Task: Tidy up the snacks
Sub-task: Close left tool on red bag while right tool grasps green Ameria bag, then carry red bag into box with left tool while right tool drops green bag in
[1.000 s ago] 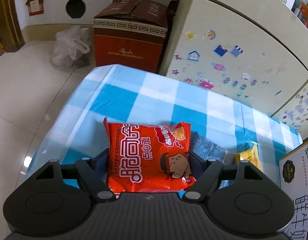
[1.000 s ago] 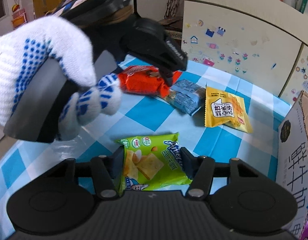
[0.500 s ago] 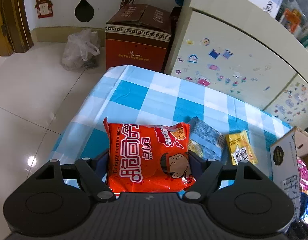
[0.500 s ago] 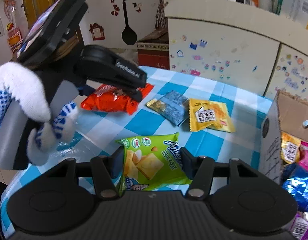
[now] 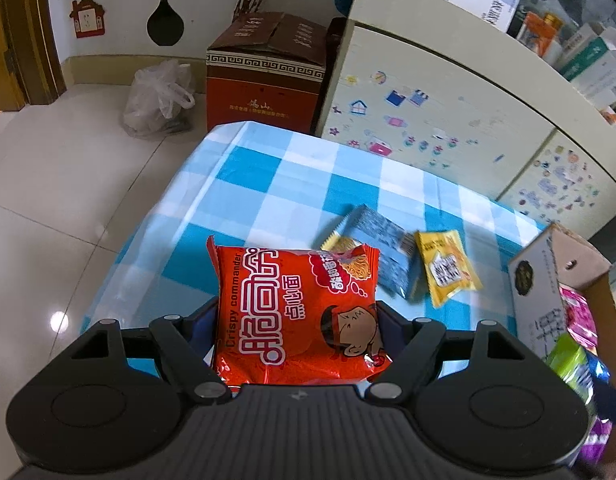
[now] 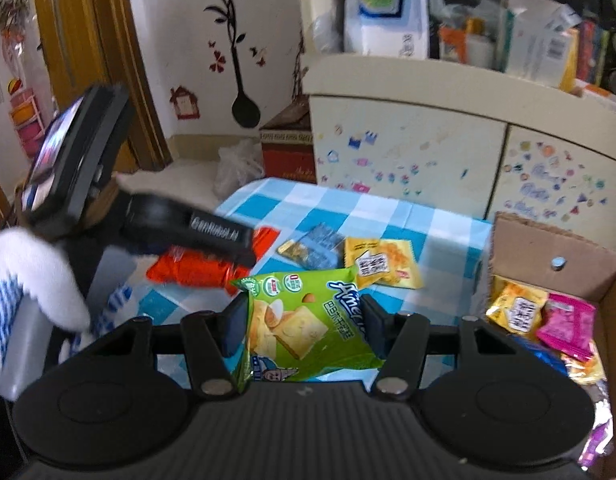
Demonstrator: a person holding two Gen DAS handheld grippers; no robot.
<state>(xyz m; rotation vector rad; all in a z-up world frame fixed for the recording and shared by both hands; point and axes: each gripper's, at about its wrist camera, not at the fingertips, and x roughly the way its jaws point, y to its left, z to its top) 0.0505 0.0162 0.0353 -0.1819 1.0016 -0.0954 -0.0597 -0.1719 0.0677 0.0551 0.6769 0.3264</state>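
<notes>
— Two claws, both loaded? 
— Yes. My left claw [image 5: 298,320] pinches the red noodle packet [image 5: 296,312]; my right claw [image 6: 302,320] pinches the green cracker bag [image 6: 304,324], both above the tabletop [image 5: 268,184]. 
— Beyond them? 
— Blue packet [image 5: 381,248] and yellow packet [image 5: 447,268] lying on the checks; cardboard box [image 6: 547,256] of snacks at right.

- A lived-in room of a home, seen from above a small table [image 5: 268,168] covered in a blue-and-white checked cloth.
- A cream cabinet [image 5: 447,120] beside the table is dotted with children's stickers; boxes and packets [image 6: 527,40] crowd its top.
- The white wall carries decals: a black vase with red flowers [image 6: 244,96] and a little red house around a wall switch [image 5: 86,17].
- A glossy tiled floor [image 5: 68,200] holds a tied plastic bag [image 5: 158,98] and a red-brown carton [image 5: 268,76].
- A wooden door frame [image 6: 108,60] stands at the left.
</notes>
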